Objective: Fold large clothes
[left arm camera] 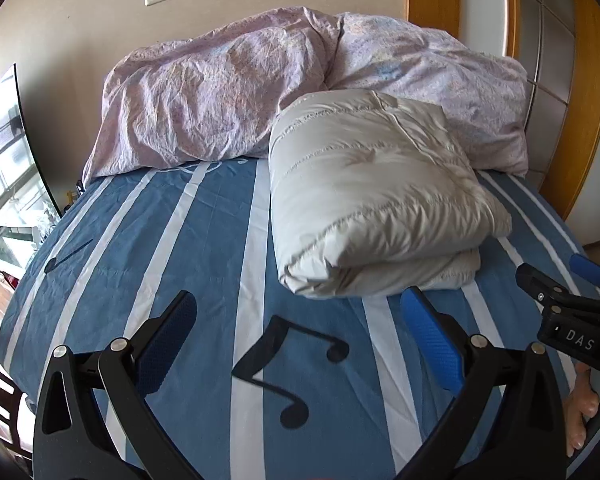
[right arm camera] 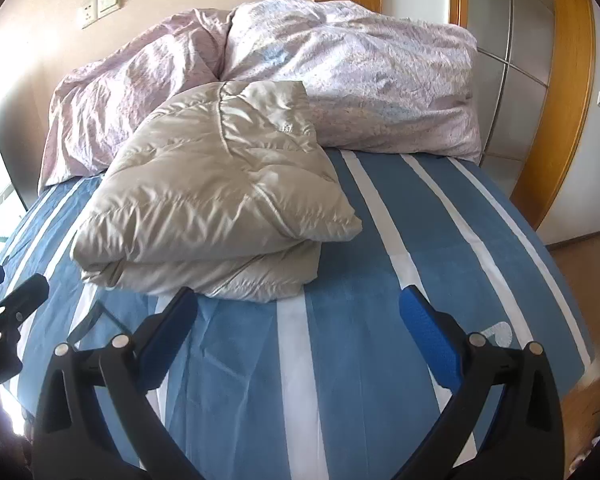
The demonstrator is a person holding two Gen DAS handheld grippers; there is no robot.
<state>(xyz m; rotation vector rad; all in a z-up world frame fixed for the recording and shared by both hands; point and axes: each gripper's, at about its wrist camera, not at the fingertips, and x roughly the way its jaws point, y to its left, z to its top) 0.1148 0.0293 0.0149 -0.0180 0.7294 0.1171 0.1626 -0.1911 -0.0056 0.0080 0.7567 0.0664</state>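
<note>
Here both tongs (left arm camera: pixel 296 334) (right arm camera: pixel 298 330) gape, released; only left view shows a hand (left arm camera: pixel 582 408).

the down jacket (left arm camera: pixel 372 196) is a pale grey-beige, quilted and puffy, with a slight sheen on its fabric. it lies folded into a thick, roughly rectangular bundle of stacked layers, the rounded fold edges facing the near side of the bed. stitched seams run across its top face, which is creased and softly dented. it rests on the blue and white striped sheet (left arm camera: pixel 204 248), with its far end leaning up against the crumpled pink floral duvet (left arm camera: pixel 220 92). nothing is touching or gripping it.
</note>
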